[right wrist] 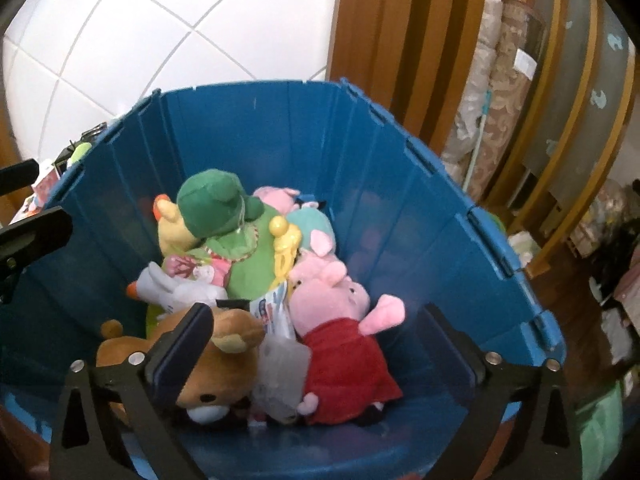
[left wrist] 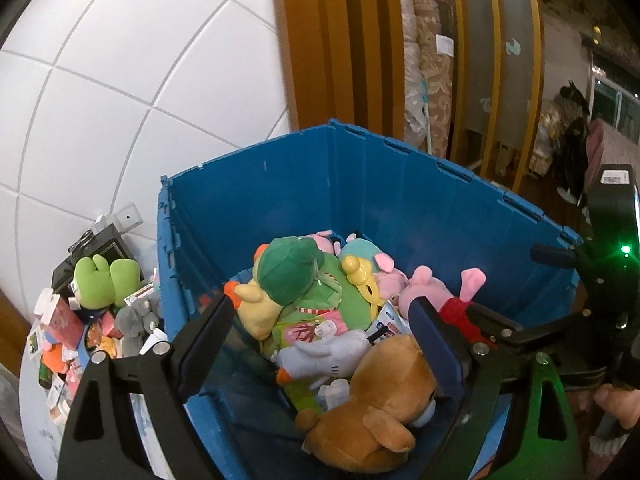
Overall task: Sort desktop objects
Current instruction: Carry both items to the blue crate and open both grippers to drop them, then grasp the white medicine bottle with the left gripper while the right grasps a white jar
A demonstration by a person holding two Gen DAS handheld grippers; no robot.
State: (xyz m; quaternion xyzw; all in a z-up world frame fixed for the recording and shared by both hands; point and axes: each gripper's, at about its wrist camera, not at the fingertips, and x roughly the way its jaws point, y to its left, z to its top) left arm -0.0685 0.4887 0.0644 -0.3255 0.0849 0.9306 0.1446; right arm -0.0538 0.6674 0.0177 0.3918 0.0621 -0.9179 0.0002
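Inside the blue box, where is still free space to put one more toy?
Bare floor shows in the blue box between the pink pig and the right wall, near the open right gripper. The middle and left, around the brown bear and green toy, are crowded.

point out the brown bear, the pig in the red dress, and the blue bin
brown bear (right wrist: 224, 364): right wrist view, on its head.
pig in the red dress (right wrist: 344, 364): right wrist view, on the red dress.
blue bin (left wrist: 400, 208): left wrist view, on the far inner wall.
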